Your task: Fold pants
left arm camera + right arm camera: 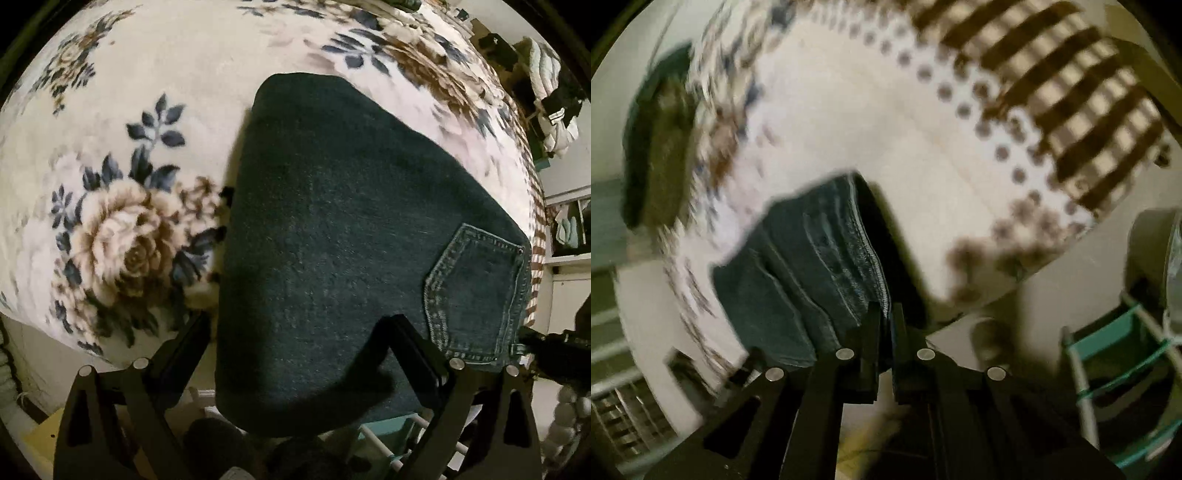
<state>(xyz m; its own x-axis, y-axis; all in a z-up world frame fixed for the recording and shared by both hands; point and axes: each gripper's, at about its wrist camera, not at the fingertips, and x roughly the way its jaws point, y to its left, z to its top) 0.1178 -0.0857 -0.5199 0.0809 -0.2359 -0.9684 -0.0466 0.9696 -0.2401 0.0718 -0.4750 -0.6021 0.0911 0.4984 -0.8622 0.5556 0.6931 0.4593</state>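
Observation:
Dark denim pants (pixel 332 229) lie folded on a floral blanket (pixel 122 122), with a back pocket (pixel 476 295) at the right and the near end hanging over the bed edge. My left gripper (pixel 299 325) is open, its fingers spread over the near part of the pants, one on each side of it. In the right wrist view the pants (pixel 798 266) show as stacked folded edges. My right gripper (pixel 886 314) is shut on the edge of the pants. This view is blurred.
The blanket's dotted and brown striped border (pixel 1071 110) hangs at the bed edge. A teal and white rack (pixel 1115 350) stands on the floor at the right. Clothes (pixel 554 99) hang beyond the bed's far right. A vent grille (pixel 624 417) is low left.

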